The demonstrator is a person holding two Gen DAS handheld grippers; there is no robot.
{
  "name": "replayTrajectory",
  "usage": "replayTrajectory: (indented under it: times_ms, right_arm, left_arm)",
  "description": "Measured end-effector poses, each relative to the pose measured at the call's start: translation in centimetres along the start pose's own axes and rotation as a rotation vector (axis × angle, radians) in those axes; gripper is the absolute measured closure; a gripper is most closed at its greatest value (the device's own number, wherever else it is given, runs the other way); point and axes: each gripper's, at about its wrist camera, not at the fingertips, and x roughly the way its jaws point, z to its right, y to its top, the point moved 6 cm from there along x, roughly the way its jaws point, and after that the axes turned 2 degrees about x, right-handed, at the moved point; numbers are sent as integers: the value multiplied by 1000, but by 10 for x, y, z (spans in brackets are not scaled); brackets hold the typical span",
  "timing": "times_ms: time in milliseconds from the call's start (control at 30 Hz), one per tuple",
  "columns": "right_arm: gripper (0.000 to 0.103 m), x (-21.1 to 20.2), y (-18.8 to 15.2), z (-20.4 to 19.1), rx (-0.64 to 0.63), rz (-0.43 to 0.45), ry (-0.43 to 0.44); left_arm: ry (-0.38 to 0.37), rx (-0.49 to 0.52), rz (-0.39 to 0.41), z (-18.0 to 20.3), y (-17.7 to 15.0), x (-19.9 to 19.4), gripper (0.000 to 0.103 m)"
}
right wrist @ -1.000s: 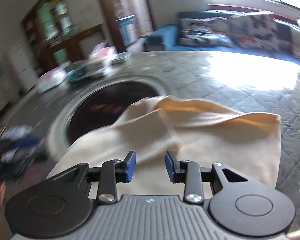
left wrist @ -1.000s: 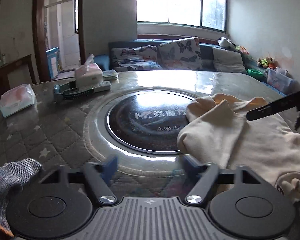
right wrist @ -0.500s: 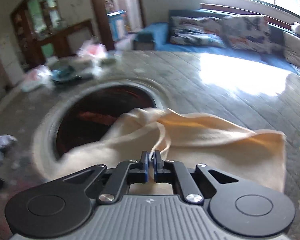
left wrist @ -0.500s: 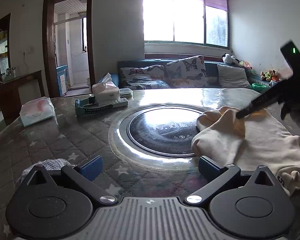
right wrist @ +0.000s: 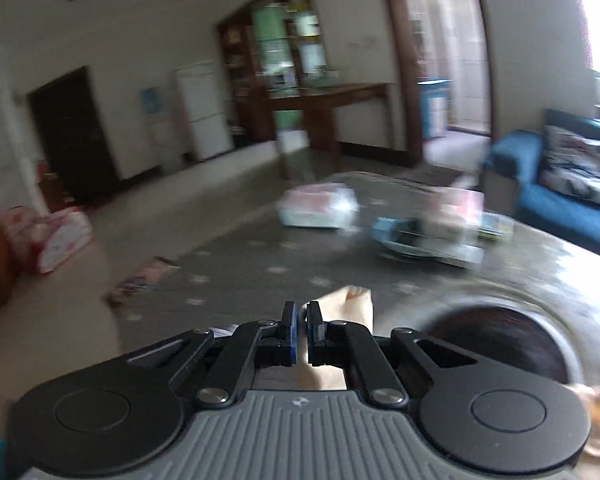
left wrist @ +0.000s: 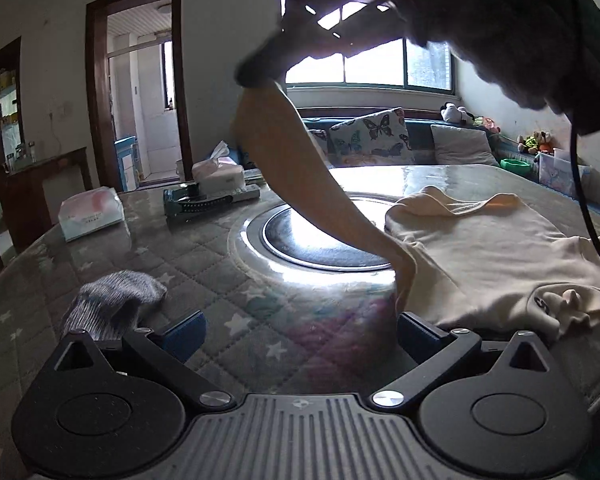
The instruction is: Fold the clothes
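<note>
- Right gripper: jaws pinched nearly together on a thin fold of cream shirt, cloth showing just past the pads and hanging below them.
- From the left wrist view, same right gripper held high, a long strip of the shirt stretched taut from its tips down to the table.
- Left gripper: jaws spread wide, holding nothing, low over the quilted cover.
- Just beyond the right-hand pad of the left gripper: near edge of the shirt, the rest spread flat further out and to the right, collar ruffle close to that pad.
- Beside the left-hand pad: grey sock, lying loose and apart from the shirt.
- Straight ahead, further out: round dark hotplate sunk in the table, partly under the lifted strip.
- Far ahead and left: tissue packs, well apart from the work.
- Judged light, limp and thin; likely to sag and slide on the glossy cover, no stiffness to hold a crease unaided.
- Best taken at a hem or corner, both layers between the pads; a free corner near the left gripper would suit a second hold.
</note>
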Motion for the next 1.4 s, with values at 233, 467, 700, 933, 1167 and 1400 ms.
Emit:
replayTrajectory:
  times_ms: [233, 467, 700, 933, 1167, 1400]
  right_arm:
    - [92, 0, 16, -33, -60, 45, 60]
    - [82, -1, -20, -9, -151, -126, -86]
    - [81, -11, -96, 25, -157, -295, -145]
    - [81, -32, -145, 22, -225, -311, -132]
    - [81, -23, -160, 5, -290, -302, -96]
    - [81, -13, -167, 9, -269, -304, -110]
  left_arm:
    - [17, -20, -2, -8, -9, -8, 0]
    - [18, -88, 0, -17, 0, 3, 0]
    - [64, -159, -46, -38, 17, 32, 6]
    - [108, -233, -139, -59, 11, 60, 37]
    - [131, -210, -192, -64, 0, 69, 62]
    - [133, -45, -157, -53, 13, 77, 95]
